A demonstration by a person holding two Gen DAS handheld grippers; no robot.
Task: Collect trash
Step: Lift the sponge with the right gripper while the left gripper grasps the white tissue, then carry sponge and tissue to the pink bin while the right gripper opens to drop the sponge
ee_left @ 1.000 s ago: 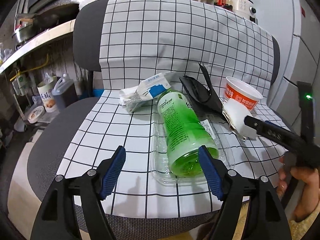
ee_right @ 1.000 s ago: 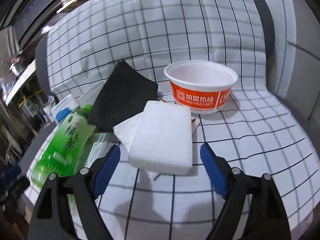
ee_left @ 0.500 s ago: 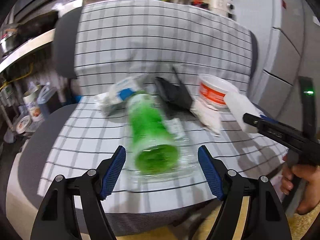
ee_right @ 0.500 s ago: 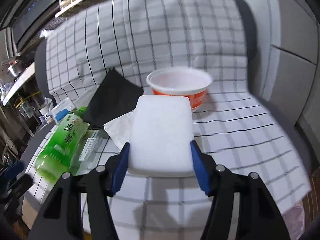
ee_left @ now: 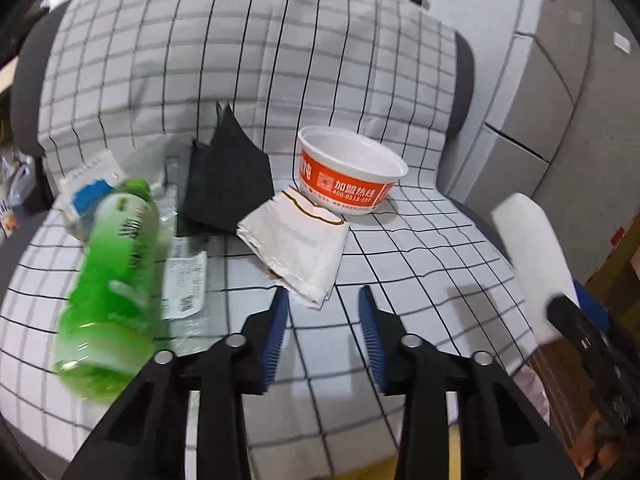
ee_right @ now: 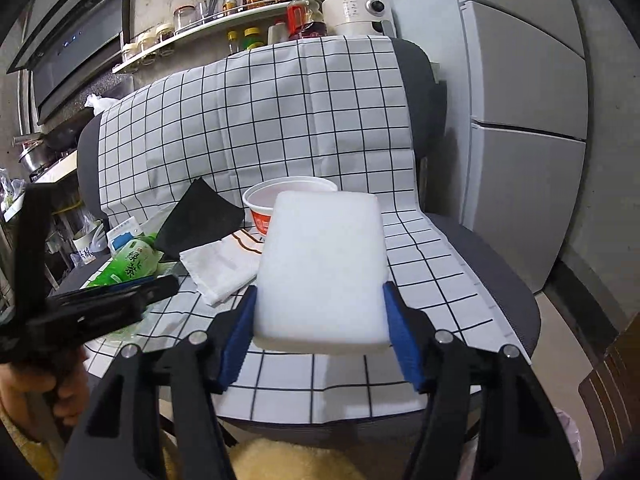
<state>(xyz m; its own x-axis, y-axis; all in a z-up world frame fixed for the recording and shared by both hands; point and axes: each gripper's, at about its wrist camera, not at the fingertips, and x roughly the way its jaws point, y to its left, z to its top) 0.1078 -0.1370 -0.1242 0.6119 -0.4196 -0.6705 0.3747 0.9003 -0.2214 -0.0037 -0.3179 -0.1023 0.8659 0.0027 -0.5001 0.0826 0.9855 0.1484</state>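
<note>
Item: white foam block (ee_right: 320, 268), now lifted off the chair (ee_right: 472, 256), clamped in my right jaws. Left jaws parted, narrower, nearing the napkin (ee_left: 296, 248).

In the right wrist view the white foam block (ee_right: 322, 268) hides the near side of the orange-and-white bowl (ee_right: 260, 210) and part of the folded paper napkin (ee_right: 218, 266). In the left wrist view the green bottle (ee_left: 110, 280) is motion-blurred, its label unreadable. The right tongs (ee_left: 576, 312) are cut off by the frame's right edge there, so the block's grip is hidden.
</note>
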